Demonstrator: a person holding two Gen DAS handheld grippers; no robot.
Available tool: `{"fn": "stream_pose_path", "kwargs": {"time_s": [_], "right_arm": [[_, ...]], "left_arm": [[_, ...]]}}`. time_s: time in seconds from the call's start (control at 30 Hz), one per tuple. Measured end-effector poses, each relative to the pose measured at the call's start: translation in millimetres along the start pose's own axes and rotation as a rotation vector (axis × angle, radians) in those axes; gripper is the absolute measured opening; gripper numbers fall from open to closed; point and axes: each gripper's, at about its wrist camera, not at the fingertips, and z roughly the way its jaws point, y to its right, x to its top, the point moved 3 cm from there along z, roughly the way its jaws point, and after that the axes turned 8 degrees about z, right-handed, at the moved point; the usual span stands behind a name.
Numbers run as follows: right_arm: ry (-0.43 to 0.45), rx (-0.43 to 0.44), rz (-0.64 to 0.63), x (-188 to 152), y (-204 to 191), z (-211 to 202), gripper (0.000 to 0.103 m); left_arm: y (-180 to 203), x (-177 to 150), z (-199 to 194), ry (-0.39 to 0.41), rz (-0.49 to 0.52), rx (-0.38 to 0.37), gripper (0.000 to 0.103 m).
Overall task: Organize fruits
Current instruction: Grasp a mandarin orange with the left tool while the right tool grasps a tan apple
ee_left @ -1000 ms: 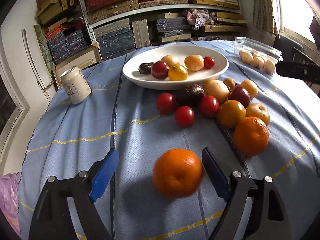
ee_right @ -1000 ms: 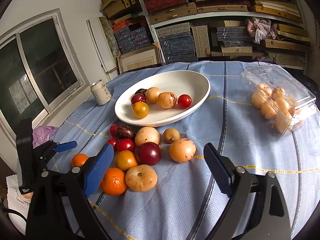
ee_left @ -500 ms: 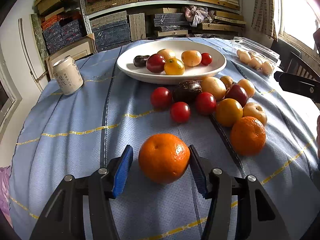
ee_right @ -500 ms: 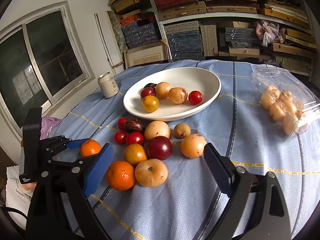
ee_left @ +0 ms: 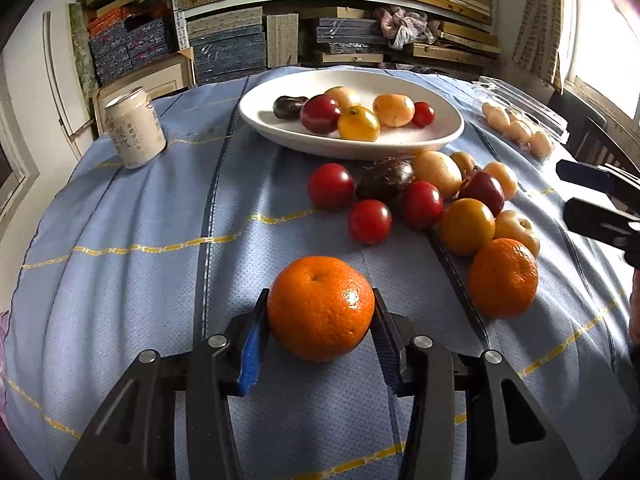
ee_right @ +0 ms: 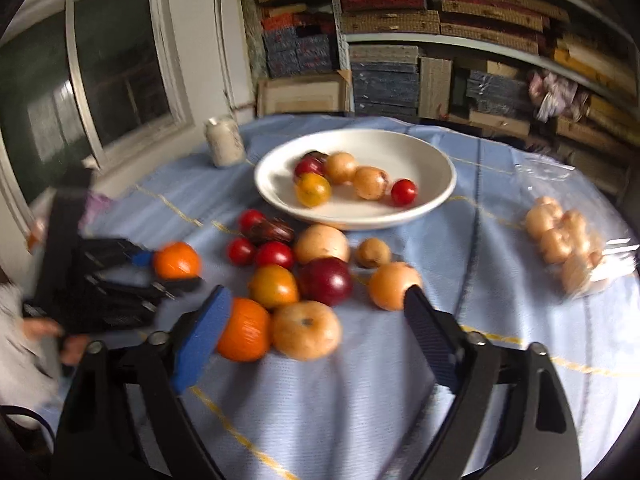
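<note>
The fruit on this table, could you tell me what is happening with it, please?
A person is sorting fruit with two handheld grippers. The left gripper is closing around an orange lying apart on the blue tablecloth. The right gripper is closing too, nothing gripped, over the loose fruit pile. Some fruit already sits in the white bowl.

both views sit low over the table, angled down toward the shelves; the left sits close behind an orange (ee_left: 320, 307), the blurred right seemingly further right; both share the white bowl (ee_left: 448, 136).
</note>
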Motion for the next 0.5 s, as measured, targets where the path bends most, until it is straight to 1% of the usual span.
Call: {"fn": "stream_pose_path", "kwargs": {"time_s": [0.03,0.1,0.17,0.27,0.43,0.5], "right_arm": [[-0.016,-0.014,0.005,-2,4,4,0.065],[-0.049,-0.033,0.019,-5,12,12,0.06],[-0.065,-0.032,0.008,-8,12,17,0.06],[-0.063,-0.03,-0.025,-10,4,19,0.06],[-0.081,0.012,-0.055,-16,-9,26,0.06],[-0.101,0.006,-0.077,-19,-15,31,0.061]], "left_arm": [[0,0,0,0.0,0.0,0.001,0.048],[0,0,0,-0.001,0.005,0.006,0.048],[0,0,0,-0.002,0.008,0.009,0.048],[0,0,1,-0.005,0.008,0.007,0.049],[0,-1,1,-0.011,0.008,0.008,0.049],[-1,-1,2,-0.011,0.01,0.011,0.049]]}}
